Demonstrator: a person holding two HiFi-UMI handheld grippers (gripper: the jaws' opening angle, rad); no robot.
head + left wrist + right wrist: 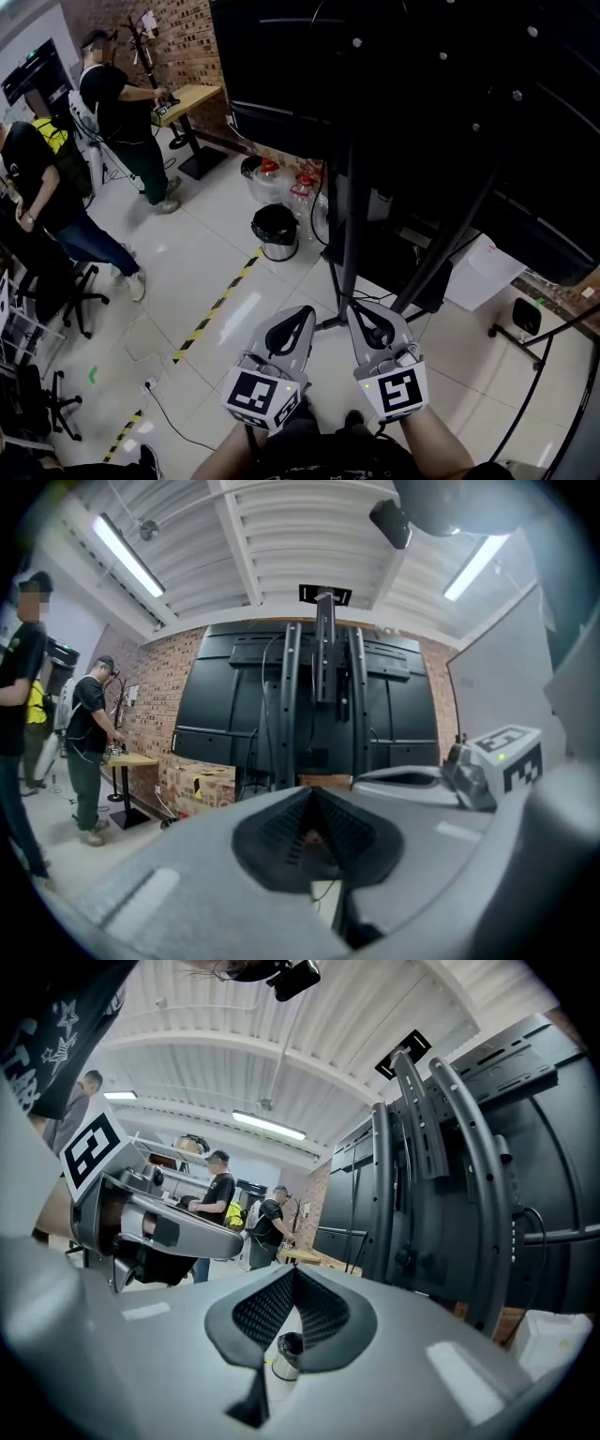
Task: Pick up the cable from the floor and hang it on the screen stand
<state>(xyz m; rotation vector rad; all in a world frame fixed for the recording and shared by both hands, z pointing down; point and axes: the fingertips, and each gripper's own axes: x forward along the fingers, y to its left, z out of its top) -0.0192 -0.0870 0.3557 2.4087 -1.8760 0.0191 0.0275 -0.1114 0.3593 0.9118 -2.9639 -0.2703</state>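
The cable (169, 417), thin and dark, lies loose on the floor (202, 248) to the left of the left gripper (302, 315), near the yellow-black tape (217, 307). Neither gripper touches it. The left gripper is clenched, jaw tips together with nothing between them. The right gripper (357, 310) is just beside it, likewise clenched and empty. Both point toward the screen stand (352, 216), whose black posts rise directly ahead and carry the dark screen back (394, 66). Left of the stand base stands a round waste bin (275, 232) with a black liner over its rim; its contents cannot be made out. Behind the bin are clear jugs (267, 178) with red tops. Further off, a person (120, 103) stands at a small desk (192, 94).
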